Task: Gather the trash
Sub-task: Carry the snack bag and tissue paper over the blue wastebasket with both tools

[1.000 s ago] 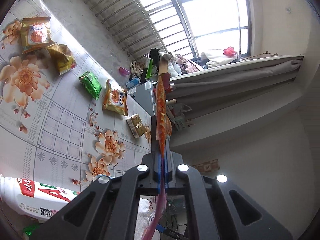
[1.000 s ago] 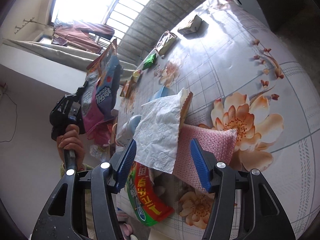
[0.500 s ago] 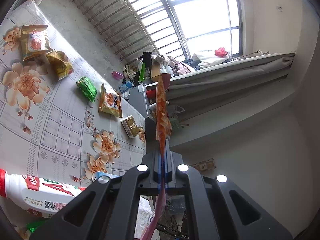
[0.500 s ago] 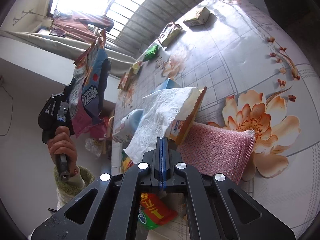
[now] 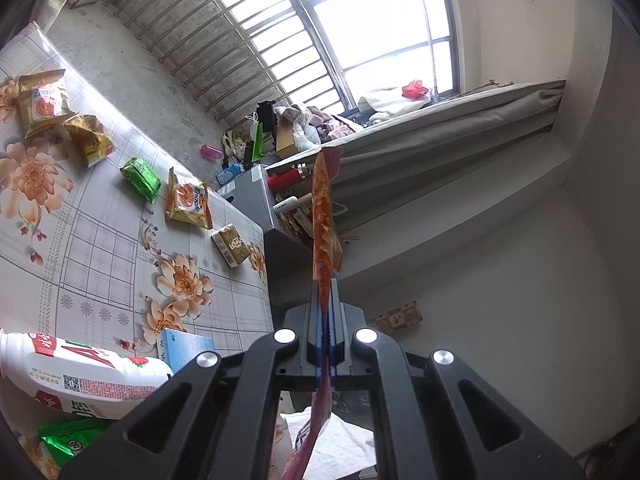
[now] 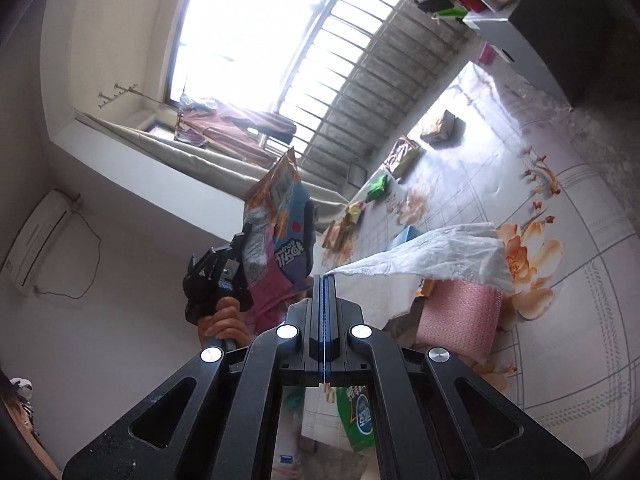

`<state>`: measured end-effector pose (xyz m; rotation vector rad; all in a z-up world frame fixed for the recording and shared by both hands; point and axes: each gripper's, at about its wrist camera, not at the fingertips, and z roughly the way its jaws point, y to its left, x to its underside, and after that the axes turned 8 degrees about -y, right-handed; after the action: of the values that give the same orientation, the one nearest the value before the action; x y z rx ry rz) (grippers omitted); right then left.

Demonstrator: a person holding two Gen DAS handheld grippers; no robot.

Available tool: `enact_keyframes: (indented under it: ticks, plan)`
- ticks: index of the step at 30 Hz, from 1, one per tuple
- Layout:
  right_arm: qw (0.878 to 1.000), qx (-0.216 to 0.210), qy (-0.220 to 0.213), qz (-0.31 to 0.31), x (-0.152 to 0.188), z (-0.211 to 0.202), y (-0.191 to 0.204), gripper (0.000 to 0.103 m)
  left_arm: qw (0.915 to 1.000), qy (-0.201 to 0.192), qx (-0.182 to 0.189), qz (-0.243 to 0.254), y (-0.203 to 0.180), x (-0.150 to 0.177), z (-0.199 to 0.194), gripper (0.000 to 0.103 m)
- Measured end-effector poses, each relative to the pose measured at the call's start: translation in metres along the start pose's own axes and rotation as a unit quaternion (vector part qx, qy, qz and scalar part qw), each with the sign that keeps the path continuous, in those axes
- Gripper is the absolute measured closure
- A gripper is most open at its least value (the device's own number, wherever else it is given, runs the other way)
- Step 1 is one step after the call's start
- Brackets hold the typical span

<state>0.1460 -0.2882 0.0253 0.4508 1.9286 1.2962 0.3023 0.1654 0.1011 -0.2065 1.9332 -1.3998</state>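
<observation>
My left gripper (image 5: 327, 284) is shut on a snack bag (image 5: 325, 216), seen edge-on in the left wrist view and held in the air beside the table. The same bag (image 6: 280, 236), pink and blue, shows in the right wrist view in the left gripper (image 6: 304, 216). My right gripper (image 6: 325, 280) is shut on a corner of a white tissue (image 6: 432, 256), lifted above a pink sponge cloth (image 6: 460, 316). Several snack wrappers lie on the floral tablecloth (image 5: 100, 248): a green one (image 5: 141, 174) and an orange one (image 5: 188, 204).
A white bottle (image 5: 76, 376) lies near the table's edge with a blue box (image 5: 182, 346) and a green packet (image 5: 66, 442). A small gold box (image 5: 232, 245) sits near the far edge. A green bag (image 6: 360, 416) lies below my right gripper. A cluttered grey cabinet (image 5: 256, 192) stands beyond the table.
My right gripper has shut on the tissue and lifted it off the pink cloth. My left gripper keeps hold of the snack bag and has drifted slightly.
</observation>
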Motion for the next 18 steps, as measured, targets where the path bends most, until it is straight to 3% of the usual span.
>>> enact_keyframes:
  ticks: [10,18]
  plan:
    - [0.991,0.02,-0.13,0.029,-0.002,-0.099,-0.029,0.103,0.996,0.065,0.037,0.05,-0.063,0.054,0.053,0.102]
    - [0.977,0.043,-0.206,0.041,-0.001,-0.162,-0.05,0.103,0.9868,0.126,0.055,0.085,-0.106,0.116,0.106,0.102]
